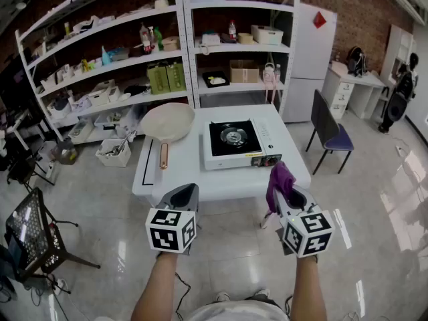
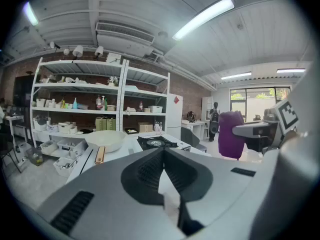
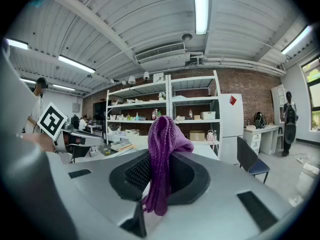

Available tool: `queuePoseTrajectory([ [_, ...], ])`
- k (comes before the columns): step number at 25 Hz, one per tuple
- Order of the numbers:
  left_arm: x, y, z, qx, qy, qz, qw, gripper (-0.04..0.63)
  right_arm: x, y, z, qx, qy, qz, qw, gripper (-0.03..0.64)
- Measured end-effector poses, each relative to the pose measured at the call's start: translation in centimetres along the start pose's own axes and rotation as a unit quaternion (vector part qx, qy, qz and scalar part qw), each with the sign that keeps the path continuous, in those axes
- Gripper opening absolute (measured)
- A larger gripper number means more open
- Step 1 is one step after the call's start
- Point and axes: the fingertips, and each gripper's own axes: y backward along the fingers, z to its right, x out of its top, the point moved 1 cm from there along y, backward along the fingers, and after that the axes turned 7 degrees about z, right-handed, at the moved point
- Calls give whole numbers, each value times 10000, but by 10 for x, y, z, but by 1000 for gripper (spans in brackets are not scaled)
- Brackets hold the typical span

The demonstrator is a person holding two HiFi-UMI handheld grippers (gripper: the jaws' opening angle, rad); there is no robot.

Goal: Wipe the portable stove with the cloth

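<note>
1. While the person is standing back from the white table [image 1: 194, 176], no wiping is happening yet. The portable stove [image 1: 234, 140] is sitting on the right part of the tabletop, well apart from both grippers, and nothing is touching it.
2. The right gripper [image 1: 281, 187] is clamping the purple cloth [image 1: 280, 177] between its jaws. In the right gripper view the cloth is bunching up above the jaws and hanging down in front of them.
3. The left gripper [image 1: 188, 191] is carrying nothing, and its jaws are pressing together with the tips meeting.
4. A pale pan [image 1: 167, 122] is lying on the table to the left of the stove, apart from it.
5. Judging from this, the cloth is in hand and that part is looking finished. Everything else is remaining: closing in on the table, bringing the cloth down onto the stove and rubbing it across the top.
</note>
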Motion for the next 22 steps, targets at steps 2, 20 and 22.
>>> queuePoseTrajectory([
  [2, 0, -3, -1, -26, -5, -3, 10000, 5, 0, -4, -2, 6, -13, -1, 10000, 63],
  [20, -44, -32, -40, 415, 172, -376, 9983, 5, -69, -113, -55, 1327, -264, -351, 9902, 63],
  [22, -48, -37, -47, 530, 221, -435, 9974, 5, -75, -133, -62, 1530, -228, -396, 9872, 63],
])
